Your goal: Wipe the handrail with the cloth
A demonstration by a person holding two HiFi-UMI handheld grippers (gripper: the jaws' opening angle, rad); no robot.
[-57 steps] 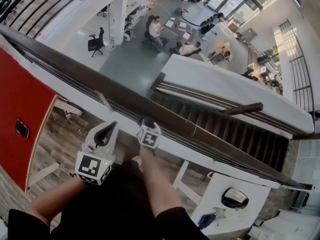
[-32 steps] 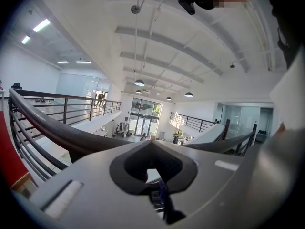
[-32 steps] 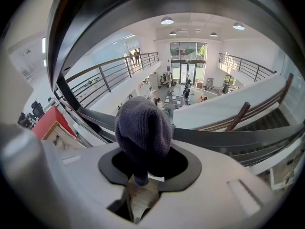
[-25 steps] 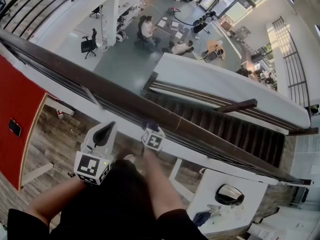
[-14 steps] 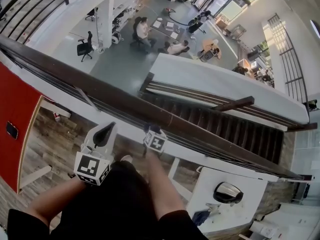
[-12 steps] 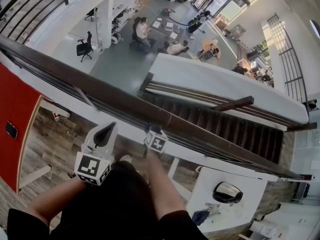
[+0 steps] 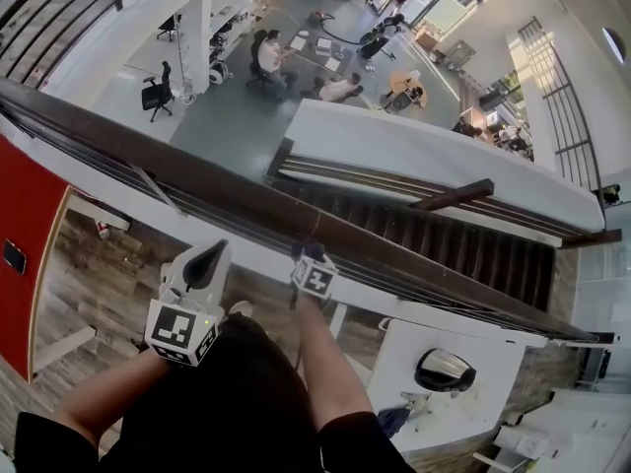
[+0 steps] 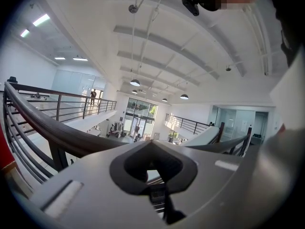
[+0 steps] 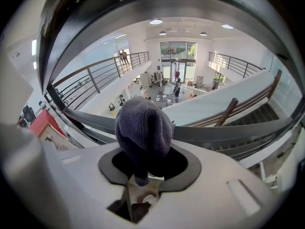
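The dark brown handrail runs diagonally from upper left to lower right in the head view. My right gripper is shut on a grey-purple knitted cloth, which it holds at the rail's near edge. In the right gripper view the cloth bulges out of the right gripper and covers part of the handrail. My left gripper hangs short of the rail, shut with nothing in it. In the left gripper view the left gripper points along the handrail.
Thin metal bars run under the rail. Beyond it a staircase drops to a lower floor, where people sit at a table. A red panel stands at the left, and a white counter with a dark rounded object at the lower right.
The right gripper and cloth have slid a little to the right along the handrail. The view has shifted the same way, so the red panel now sits further left. The left gripper keeps its place.
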